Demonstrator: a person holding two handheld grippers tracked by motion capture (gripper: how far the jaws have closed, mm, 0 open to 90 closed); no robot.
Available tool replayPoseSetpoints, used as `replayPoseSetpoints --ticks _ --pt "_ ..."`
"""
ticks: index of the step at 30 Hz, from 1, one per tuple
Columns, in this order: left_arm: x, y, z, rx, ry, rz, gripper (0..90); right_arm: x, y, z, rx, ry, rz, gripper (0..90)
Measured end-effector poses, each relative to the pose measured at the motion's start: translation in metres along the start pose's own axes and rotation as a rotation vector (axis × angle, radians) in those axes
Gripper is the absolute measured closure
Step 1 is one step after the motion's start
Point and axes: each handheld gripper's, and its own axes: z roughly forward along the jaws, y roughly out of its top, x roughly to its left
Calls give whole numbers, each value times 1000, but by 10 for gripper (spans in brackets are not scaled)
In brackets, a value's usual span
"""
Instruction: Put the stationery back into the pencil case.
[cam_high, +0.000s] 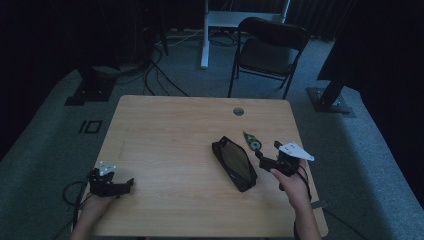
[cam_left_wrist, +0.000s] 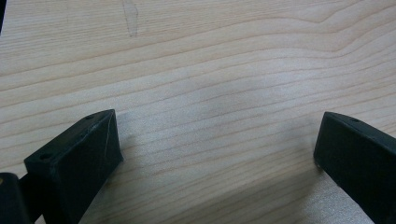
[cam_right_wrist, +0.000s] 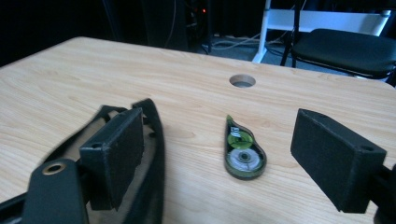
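Observation:
A black pencil case (cam_high: 235, 162) lies open on the wooden table (cam_high: 165, 145), right of centre. Beside its far end lies a green teardrop-shaped correction tape dispenser (cam_high: 251, 140) (cam_right_wrist: 241, 150). My right gripper (cam_high: 266, 154) (cam_right_wrist: 224, 158) is open, held just right of the case, and the dispenser lies on the table ahead of its jaws. The case's rim (cam_right_wrist: 152, 140) runs past its left jaw. My left gripper (cam_high: 122, 184) (cam_left_wrist: 215, 154) is open at the table's near left over bare wood, with nothing between its jaws.
A round cable hole (cam_high: 238, 111) (cam_right_wrist: 242, 80) sits near the table's far edge. Behind the table stand a black folding chair (cam_high: 267, 47), a white desk leg (cam_high: 204, 35) and dark stands with cables on the carpet (cam_high: 150, 75).

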Motion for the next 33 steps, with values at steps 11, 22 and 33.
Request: replayPoseSetpoints --ticks 11,22,33 --pt "0 0 0 0 0 0 7 -16 0 37 80 -20 -27 173" --pt "0 0 0 0 0 1 7 -31 -2 82 186 -21 -45 191" --pt "0 0 0 0 0 1 7 -31 -5 119 280 -18 -67 168"
